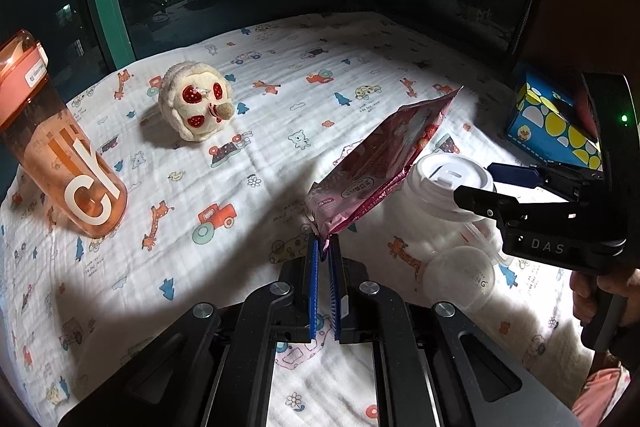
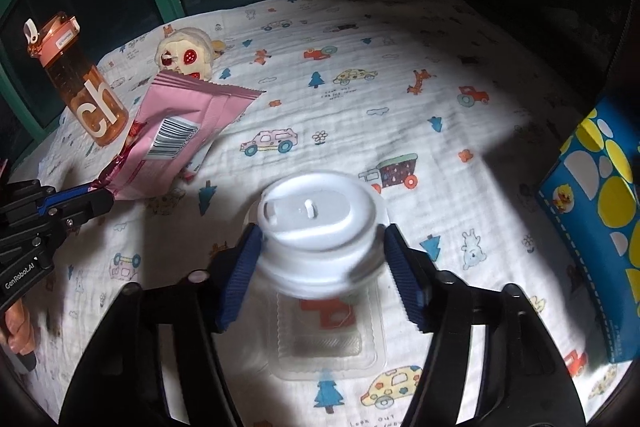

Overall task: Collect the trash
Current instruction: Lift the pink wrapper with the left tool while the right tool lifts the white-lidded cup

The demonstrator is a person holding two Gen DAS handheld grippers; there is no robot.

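Holding the pink snack wrapper by its near corner, my left gripper keeps it lifted off the printed cloth, I think to carry it away as trash; the fingers are closed tight on it.

At the right wrist, my right gripper stands wide open around the white-lidded cup, both pads close beside the lid, contact unclear.
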